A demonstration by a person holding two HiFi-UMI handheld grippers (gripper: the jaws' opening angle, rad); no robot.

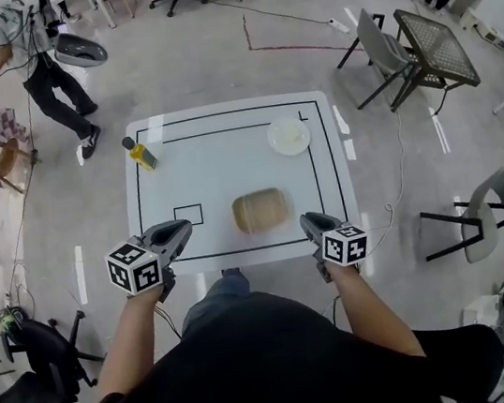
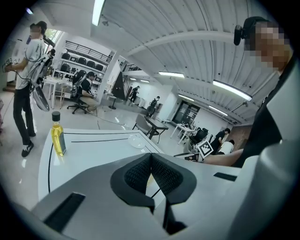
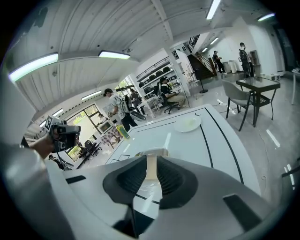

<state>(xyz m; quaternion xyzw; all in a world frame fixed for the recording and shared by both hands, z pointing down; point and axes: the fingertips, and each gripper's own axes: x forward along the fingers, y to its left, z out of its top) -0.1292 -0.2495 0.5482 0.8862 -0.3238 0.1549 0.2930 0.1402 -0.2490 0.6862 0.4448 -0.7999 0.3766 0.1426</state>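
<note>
Left fingers (image 2: 137,174) closed tip to tip, nothing between. Right fingers (image 3: 174,180) a narrow slit apart, empty. Left gripper (image 1: 183,227) and right gripper (image 1: 306,222) hover at near edge of table (image 1: 228,166), touching nothing. Tan object (image 1: 260,211) lies on the table between them, nearer the right one. Judgement: it's far wider than either gap, so open wide first, come in level. Can't tell if it's hollow. Bottle (image 1: 141,154) far left: yellow liquid, cap on. Plate (image 1: 289,137) far right: pale smear, otherwise bare
</note>
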